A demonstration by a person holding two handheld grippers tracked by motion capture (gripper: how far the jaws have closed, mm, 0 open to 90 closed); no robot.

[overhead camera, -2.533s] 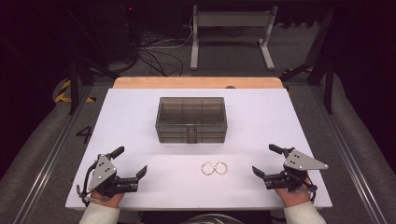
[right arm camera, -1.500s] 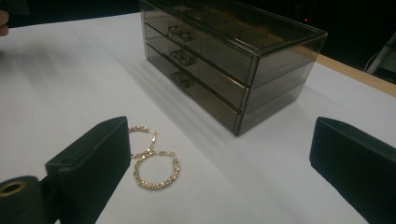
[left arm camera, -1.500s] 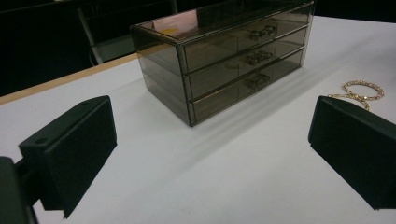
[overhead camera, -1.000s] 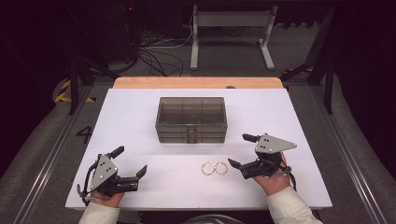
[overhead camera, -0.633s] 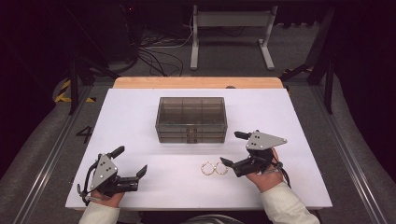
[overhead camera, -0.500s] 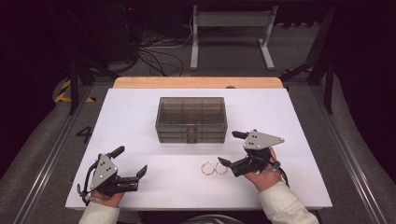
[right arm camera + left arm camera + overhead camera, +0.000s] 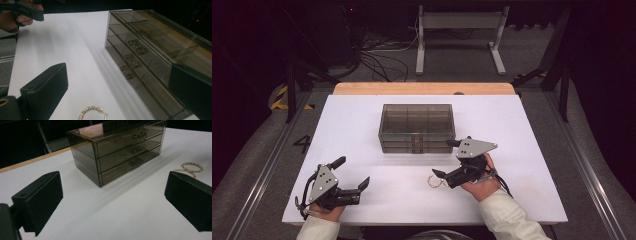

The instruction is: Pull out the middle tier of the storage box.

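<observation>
A smoky clear drawer box [image 7: 417,127] with three drawers stands shut at the middle of the white table [image 7: 352,125]. In front of it lie gold hoop earrings [image 7: 435,181]. My right gripper [image 7: 443,158] hovers open just right of them, its lower jaw right by the hoops, nothing between the jaws. In the right gripper view a gold hoop [image 7: 92,112] lies low between the jaws, with the box [image 7: 150,57] to the right. My left gripper [image 7: 354,170] rests open at the front left. Its view shows the box [image 7: 117,147] and the earrings [image 7: 192,167] at far right.
A wooden strip [image 7: 422,88] runs along the table's far edge. Beyond it are cables [image 7: 382,60] and a metal stand [image 7: 459,40] on the dark floor. In the right gripper view the person's other hand and gripper [image 7: 25,10] show at the top left.
My right gripper has moved left and forward from the table's right side to the earrings, staying open. The left gripper has not moved.
</observation>
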